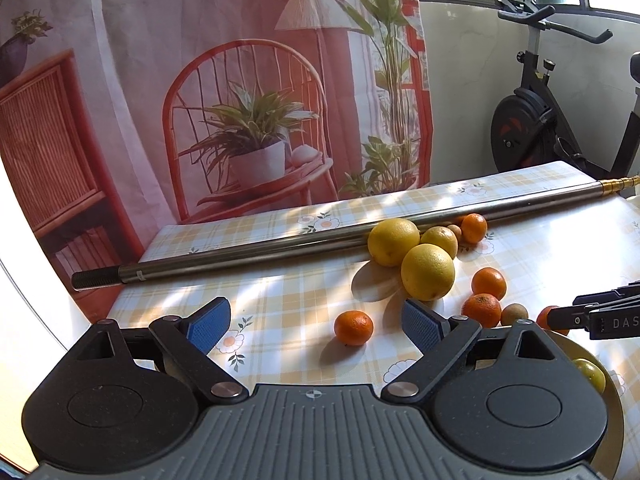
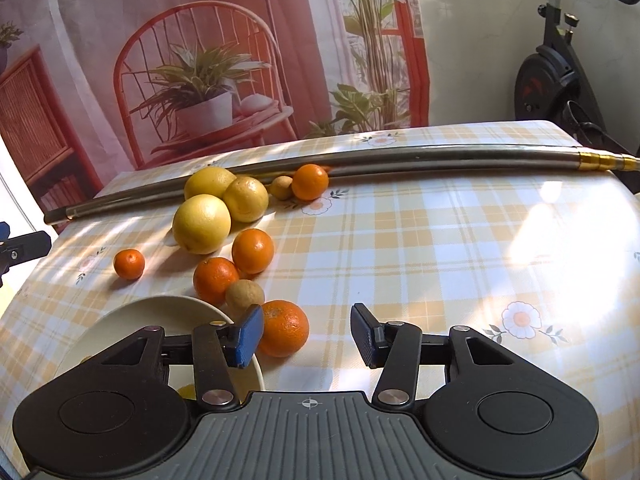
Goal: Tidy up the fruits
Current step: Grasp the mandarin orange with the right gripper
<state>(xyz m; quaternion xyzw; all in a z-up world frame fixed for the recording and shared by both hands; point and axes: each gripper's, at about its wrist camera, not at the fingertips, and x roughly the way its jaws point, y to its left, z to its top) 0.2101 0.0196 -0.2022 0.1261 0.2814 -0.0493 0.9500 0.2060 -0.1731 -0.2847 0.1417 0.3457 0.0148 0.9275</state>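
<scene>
Several fruits lie on the checked tablecloth: three big yellow citrus (image 2: 202, 223) (image 1: 427, 272), several oranges and small brown fruits (image 2: 245, 295). My left gripper (image 1: 316, 322) is open and empty, with a small orange (image 1: 353, 327) lying just beyond, between its fingers. My right gripper (image 2: 307, 334) is open and empty; an orange (image 2: 283, 334) sits against its left pad (image 2: 249, 334). A cream plate (image 2: 120, 320) lies under the right gripper's left side, with a yellow fruit (image 1: 589, 372) in it. The right gripper's tip (image 1: 592, 316) shows in the left wrist view.
A long metal pole (image 2: 400, 160) lies across the far side of the table (image 2: 440, 260). A printed curtain (image 2: 200, 60) hangs behind. An exercise bike (image 1: 560, 120) stands at the back right. The table's left edge (image 1: 116, 300) is near my left gripper.
</scene>
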